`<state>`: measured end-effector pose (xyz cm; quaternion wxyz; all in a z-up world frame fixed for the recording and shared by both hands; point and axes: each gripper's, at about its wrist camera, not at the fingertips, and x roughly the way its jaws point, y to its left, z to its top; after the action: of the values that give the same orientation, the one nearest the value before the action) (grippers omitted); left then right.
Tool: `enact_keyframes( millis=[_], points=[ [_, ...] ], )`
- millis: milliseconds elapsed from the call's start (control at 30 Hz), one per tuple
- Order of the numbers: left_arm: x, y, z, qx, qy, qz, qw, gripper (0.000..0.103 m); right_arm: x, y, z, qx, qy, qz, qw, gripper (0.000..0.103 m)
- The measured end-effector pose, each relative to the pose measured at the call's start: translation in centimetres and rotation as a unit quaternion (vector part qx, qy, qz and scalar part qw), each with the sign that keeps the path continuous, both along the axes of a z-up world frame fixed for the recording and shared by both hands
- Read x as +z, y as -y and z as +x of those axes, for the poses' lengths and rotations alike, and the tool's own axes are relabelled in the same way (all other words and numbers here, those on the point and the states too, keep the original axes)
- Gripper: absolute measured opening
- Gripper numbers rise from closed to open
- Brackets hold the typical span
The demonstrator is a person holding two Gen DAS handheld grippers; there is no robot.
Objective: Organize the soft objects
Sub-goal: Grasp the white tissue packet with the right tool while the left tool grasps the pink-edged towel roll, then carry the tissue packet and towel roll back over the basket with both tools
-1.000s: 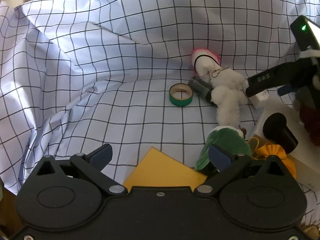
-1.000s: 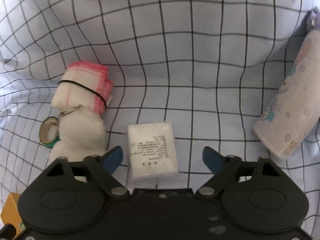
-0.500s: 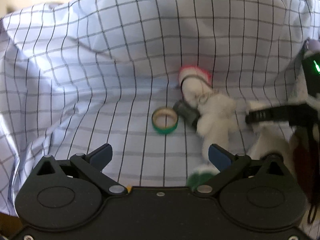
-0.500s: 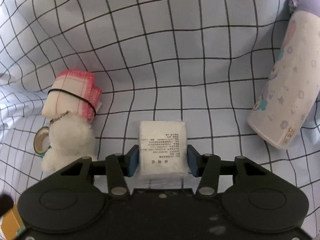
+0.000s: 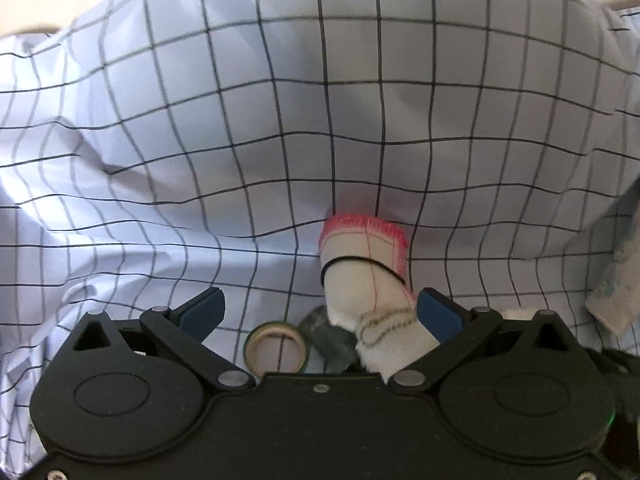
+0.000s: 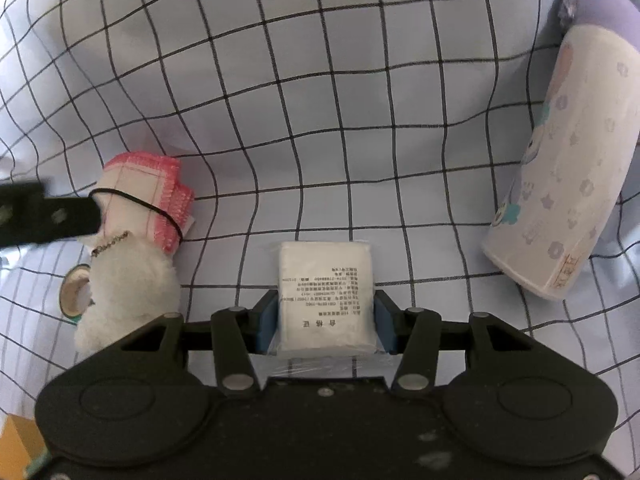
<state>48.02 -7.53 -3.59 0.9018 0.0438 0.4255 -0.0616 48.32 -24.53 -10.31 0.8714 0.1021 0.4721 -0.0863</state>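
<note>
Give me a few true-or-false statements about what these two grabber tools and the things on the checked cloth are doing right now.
1. The right gripper is clamped on a white wrapped packet. True.
2. The left gripper is squeezing the roll of tape. False: its jaws stand wide open, and the tape lies loose between them.
3. The rolled cloth with the pink edge has a black band around it. True.
4. The pastel bottle stands upright on the checked cloth. False: it lies on its side, to the right of the packet.
5. The fluffy white toy is held by the right gripper. False: it lies on the cloth to that gripper's left.
</note>
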Motion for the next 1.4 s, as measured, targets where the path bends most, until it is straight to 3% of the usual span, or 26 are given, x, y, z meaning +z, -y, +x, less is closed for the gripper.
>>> enact_keyframes(
  millis=[367,433,467,500,600,700,1000,1167,1400],
  points=[
    [-2.2,1.6,3.4,-0.009,-0.037,-0.013,0.9992,0.098,0.1,-0.4,-0.1,0.003,0.011,-0.014,1.0,0.049],
    [-2.4,1.9,3.5,-0.019,-0.038,-0.015,0.999,0.092,0.0,-0.6,-0.1,0.005,0.012,-0.017,1.0,0.049],
    [-2.5,2.0,3.6,-0.024,-0.04,-0.017,0.9988,0.079,0.0,-0.7,0.0,0.005,0.012,-0.019,1.0,0.049],
    [-2.6,2.0,3.7,-0.029,-0.046,-0.021,0.9983,0.058,-0.1,-0.8,0.0,0.006,0.012,-0.021,1.0,0.049],
    [-2.5,1.6,3.6,-0.029,-0.044,-0.04,0.9978,0.048,-0.1,-1.0,0.1,0.006,0.014,-0.024,1.0,0.049],
    [-1.6,0.4,2.6,-0.021,-0.023,-0.057,0.9979,0.047,-0.1,-1.1,0.0,0.007,0.014,-0.026,1.0,0.049],
    [3.1,-3.4,-3.4,-0.016,0.038,-0.047,0.9981,0.047,-0.1,-1.7,0.2,0.001,0.011,-0.038,0.999,0.049],
    [5.2,-6.0,-7.6,-0.028,0.053,-0.067,0.996,0.048,0.7,-2.8,-0.5,-0.005,0.049,-0.066,0.997,0.049],
    [5.0,-7.5,-9.9,-0.028,0.05,-0.068,0.9961,0.048,1.6,-1.4,-1.5,-0.051,0.087,-0.016,0.995,0.049]
  ],
)
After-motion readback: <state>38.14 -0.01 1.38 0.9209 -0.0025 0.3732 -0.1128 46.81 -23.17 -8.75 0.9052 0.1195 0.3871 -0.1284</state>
